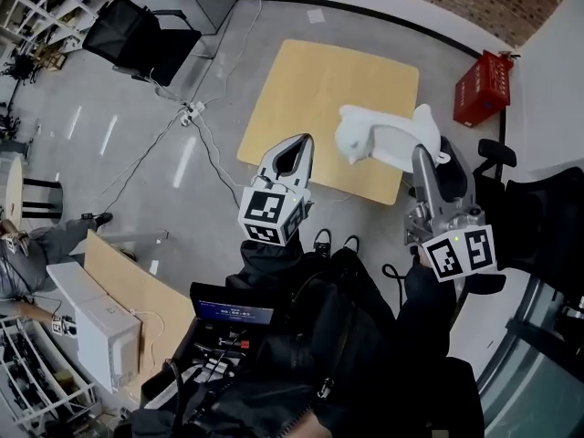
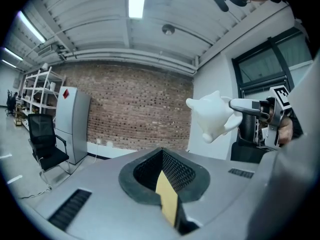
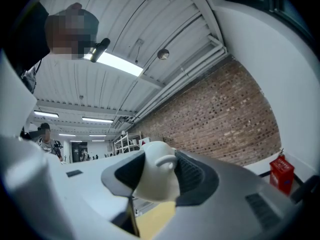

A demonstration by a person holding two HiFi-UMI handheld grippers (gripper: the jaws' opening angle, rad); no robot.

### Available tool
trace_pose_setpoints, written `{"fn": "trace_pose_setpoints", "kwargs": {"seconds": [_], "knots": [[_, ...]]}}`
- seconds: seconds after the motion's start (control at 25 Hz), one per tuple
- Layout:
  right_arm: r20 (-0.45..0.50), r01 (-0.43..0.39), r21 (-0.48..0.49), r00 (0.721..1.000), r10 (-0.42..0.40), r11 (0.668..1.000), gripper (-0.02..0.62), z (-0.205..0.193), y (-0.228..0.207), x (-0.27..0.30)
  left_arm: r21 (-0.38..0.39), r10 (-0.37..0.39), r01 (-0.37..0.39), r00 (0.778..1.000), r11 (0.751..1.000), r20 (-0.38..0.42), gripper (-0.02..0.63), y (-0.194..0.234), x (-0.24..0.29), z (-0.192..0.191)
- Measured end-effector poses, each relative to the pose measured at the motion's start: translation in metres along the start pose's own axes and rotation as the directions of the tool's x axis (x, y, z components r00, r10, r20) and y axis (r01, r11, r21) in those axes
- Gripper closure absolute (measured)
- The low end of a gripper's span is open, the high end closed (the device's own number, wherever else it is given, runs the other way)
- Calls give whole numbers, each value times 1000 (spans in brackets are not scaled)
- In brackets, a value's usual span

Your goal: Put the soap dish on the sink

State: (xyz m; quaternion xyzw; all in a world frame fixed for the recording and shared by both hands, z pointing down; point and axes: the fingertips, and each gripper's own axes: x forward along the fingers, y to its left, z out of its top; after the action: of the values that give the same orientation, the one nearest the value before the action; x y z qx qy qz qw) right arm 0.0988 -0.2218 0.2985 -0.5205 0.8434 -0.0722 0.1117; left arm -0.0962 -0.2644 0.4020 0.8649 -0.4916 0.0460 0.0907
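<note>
Grey plastic tools, two of them, sit nearest, above the person's dark sleeves and a small lit screen (image 1: 234, 313); the left tool (image 1: 297, 153) has its tips closed on each other with nothing in them, and the hollow behind them shows a sliver of wood; the right tool (image 3: 159, 160) is clamped on the one white dish (image 3: 155, 181), a pad on either side of it. At the near left a second tabletop (image 1: 137, 290) carries a white box (image 1: 102, 331).

From the head view, the dish hangs in the air over the near right part of the wooden tabletop (image 1: 306, 89), just right of the left tool and apart from it; only the left gripper view shows it side-on against a white wall, the right tool's fingers (image 2: 247, 105) pinching one end; the right gripper view gives only its rounded end with a small loop on it.

Past the tabletop lies grey floor; a power strip (image 1: 192, 111) rests there with cables trailing toward the tabletop; one red box (image 1: 484, 88) stands by the wall at the right. Black chairs number two in the head view: a near chair (image 1: 538, 217) close beside the right tool, a far chair (image 1: 137, 30) at the upper left.

Farthest, both gripper views show a brick wall (image 2: 135, 109); the left one adds a grey cabinet (image 2: 72, 124) and white shelves (image 2: 32, 86).
</note>
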Motion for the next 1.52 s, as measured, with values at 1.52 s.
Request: {"fn": "trace_pose_setpoints", "kwargs": {"seconds": [1.52], "knots": [[-719, 211, 182, 695, -17, 960, 405, -419, -160, 38, -99, 86, -142, 897, 985, -433, 603, 47, 43, -229]]}}
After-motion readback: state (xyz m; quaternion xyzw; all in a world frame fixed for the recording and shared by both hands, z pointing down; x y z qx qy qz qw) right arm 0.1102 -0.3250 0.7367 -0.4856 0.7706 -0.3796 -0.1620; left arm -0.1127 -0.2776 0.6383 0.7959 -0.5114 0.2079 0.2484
